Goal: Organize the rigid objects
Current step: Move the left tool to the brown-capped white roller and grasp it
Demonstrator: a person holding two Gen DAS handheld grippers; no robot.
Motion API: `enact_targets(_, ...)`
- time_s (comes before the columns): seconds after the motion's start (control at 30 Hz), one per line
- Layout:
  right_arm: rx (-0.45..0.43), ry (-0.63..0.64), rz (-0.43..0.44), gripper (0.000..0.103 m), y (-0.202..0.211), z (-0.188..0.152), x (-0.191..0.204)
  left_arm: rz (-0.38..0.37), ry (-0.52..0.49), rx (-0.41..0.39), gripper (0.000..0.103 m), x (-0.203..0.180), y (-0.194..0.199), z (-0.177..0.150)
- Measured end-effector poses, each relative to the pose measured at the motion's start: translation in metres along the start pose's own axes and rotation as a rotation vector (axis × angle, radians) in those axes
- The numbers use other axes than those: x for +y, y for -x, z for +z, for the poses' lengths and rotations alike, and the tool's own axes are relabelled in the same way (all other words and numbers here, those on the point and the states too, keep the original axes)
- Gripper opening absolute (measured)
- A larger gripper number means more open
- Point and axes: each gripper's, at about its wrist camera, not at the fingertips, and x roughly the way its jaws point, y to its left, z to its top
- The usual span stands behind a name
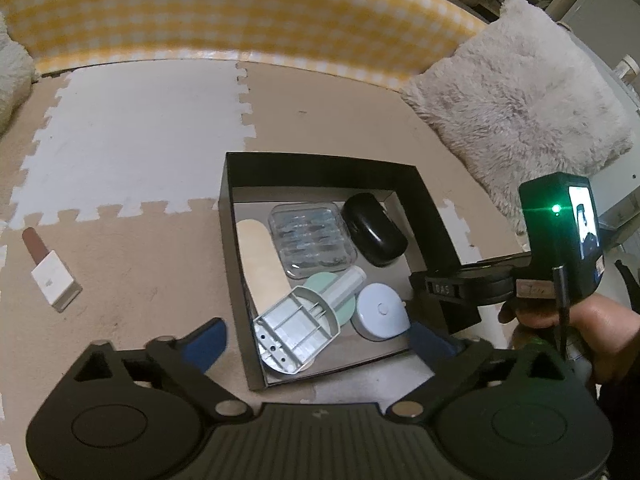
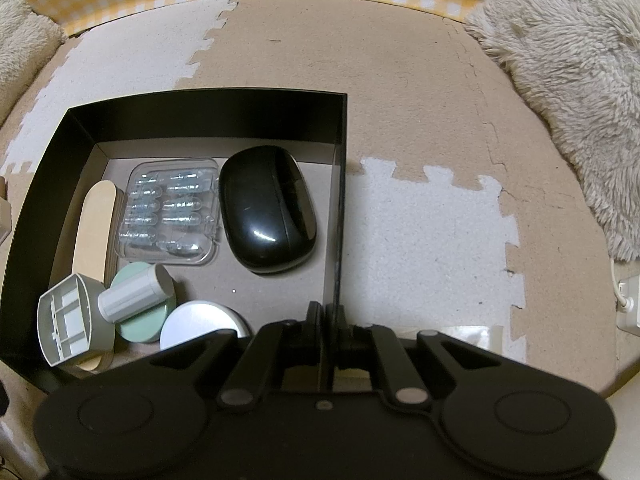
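Note:
A black open box (image 1: 320, 159) sits on foam floor mats. It holds a black mouse (image 1: 374, 234), a clear case (image 1: 312, 240), a beige oval board (image 1: 258, 256), a mint disc (image 1: 320, 284), a white round piece (image 1: 380, 312) and a grey plastic holder (image 1: 296, 332) lying on its side. My left gripper (image 1: 320, 336) hangs open above the holder, its blue fingertips wide apart and touching nothing. In the right wrist view my right gripper (image 2: 328, 312) is shut on the box's right wall (image 2: 338, 200). A brown-capped white bottle (image 1: 50, 272) lies on the mat left of the box.
A fluffy cushion (image 1: 520, 100) lies to the right of the box and a yellow checked cloth (image 1: 240, 12) runs along the back. A white plug with a cable (image 2: 630, 304) sits at the far right. A person's hand (image 1: 580, 320) holds the right gripper.

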Motion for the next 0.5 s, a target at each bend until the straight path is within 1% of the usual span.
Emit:
enact_targets(0.07,0.0,0.001,0.0,0.008,0.0,0.0,0.0,0.009,-0.005,0.0,0.103,0.002,0.0,0.0)
enact_targets(0.3,0.0,0.0,0.0,0.008,0.0,0.0,0.0,0.043,0.004,-0.007,0.103,0.016,-0.002,0.004)
enact_targets(0.5,0.0,0.001,0.0,0.008,0.0,0.0,0.0,0.091,0.027,-0.054,0.103,0.039,0.006,0.016)
